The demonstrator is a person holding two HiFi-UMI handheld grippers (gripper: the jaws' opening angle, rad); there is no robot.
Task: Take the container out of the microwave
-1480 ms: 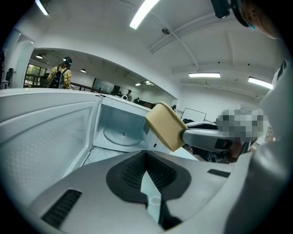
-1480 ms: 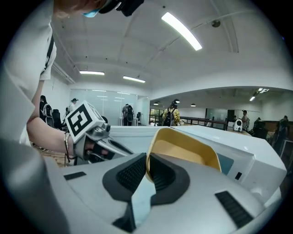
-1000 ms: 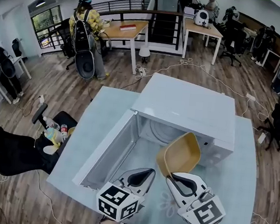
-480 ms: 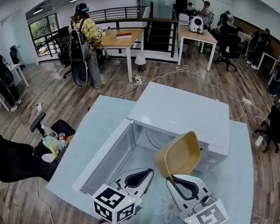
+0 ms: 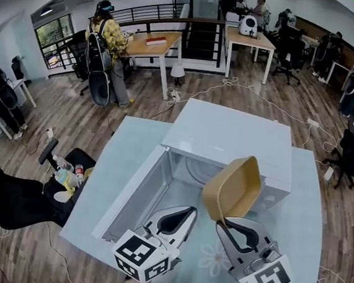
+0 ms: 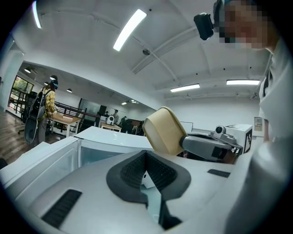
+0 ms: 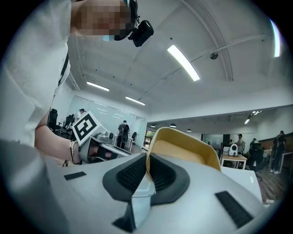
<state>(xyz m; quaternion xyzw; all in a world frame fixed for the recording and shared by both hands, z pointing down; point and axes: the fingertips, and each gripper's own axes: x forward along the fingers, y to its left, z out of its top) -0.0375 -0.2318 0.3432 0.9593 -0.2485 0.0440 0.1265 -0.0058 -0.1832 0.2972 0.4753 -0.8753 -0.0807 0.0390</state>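
Lifted higher, container (image 5: 233, 188) outside microwave (image 5: 230, 133), rim pinched in right claw (image 5: 222, 220) per its own view, left claw (image 5: 189, 211) closed, empty.

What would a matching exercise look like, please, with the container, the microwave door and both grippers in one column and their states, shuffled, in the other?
Things:
1. container
2. microwave door
3. left gripper
4. right gripper

States:
A. swung open
B. jaws together, nothing between them
C. tan, tilted up on edge
D. jaws clamped on a rim

Pairs: 1-C, 2-A, 3-B, 4-D
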